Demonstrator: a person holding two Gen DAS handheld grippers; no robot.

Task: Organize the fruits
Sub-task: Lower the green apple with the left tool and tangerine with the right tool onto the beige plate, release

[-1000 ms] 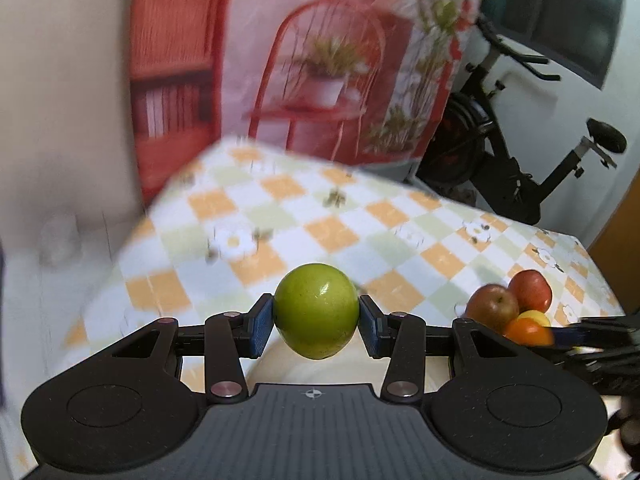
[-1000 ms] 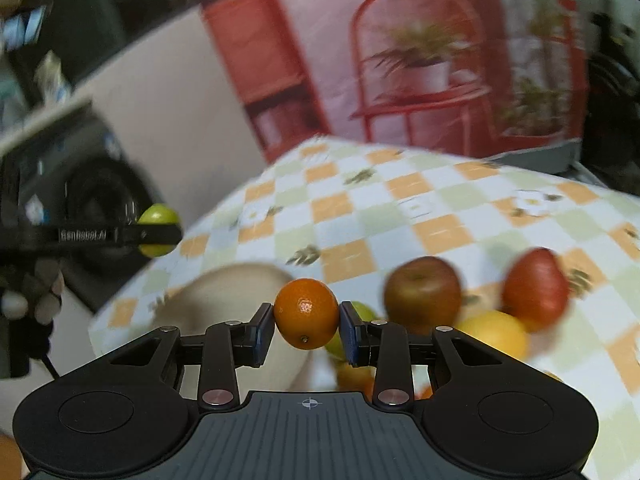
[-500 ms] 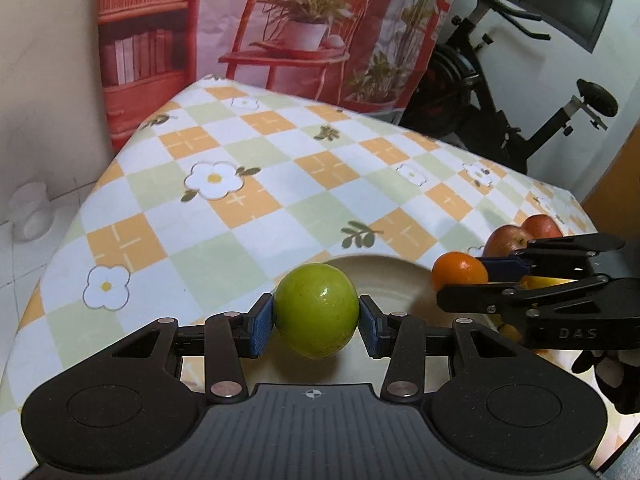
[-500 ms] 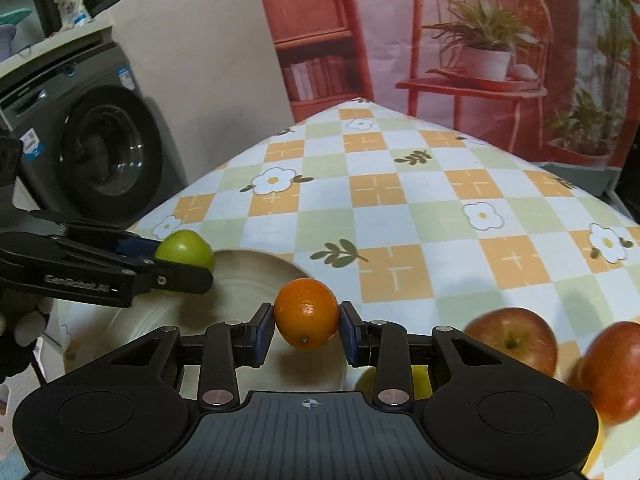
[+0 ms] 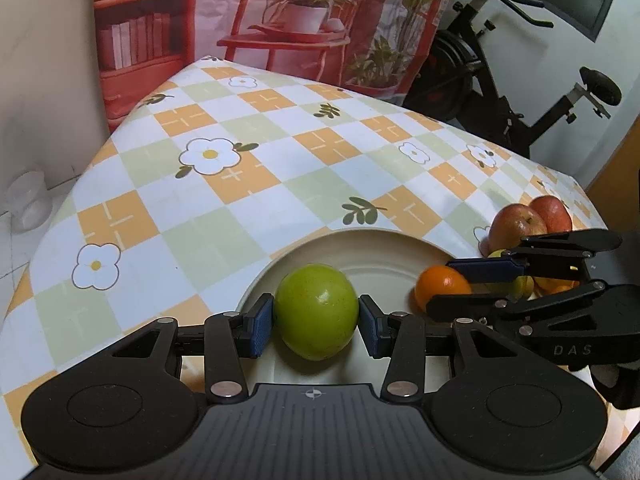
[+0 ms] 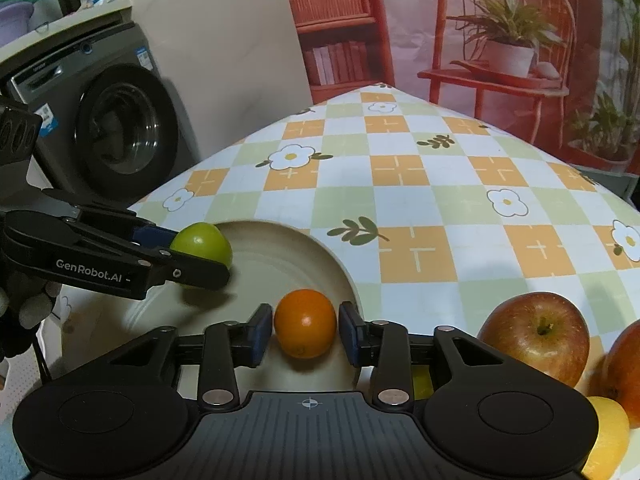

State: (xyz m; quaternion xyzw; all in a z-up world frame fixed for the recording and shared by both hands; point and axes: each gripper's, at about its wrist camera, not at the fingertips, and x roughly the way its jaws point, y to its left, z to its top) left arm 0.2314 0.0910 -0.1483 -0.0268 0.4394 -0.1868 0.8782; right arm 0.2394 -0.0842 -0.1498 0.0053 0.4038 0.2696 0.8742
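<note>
With both fruits down on cream plate [image 5: 360, 240], release step in hand. Left gripper [image 5: 316, 318] jaws just opened off green apple [image 5: 316, 316]; right gripper [image 6: 306, 330] likewise clear of orange [image 6: 305, 323]. Next: withdraw without nudging fruit, fetch red apple [image 6: 534, 338] beside plate.

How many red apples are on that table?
2. One red apple lies on the tablecloth right of the plate; the second apple sits beside it at the picture's right edge. More could be hidden behind the tongs.
</note>
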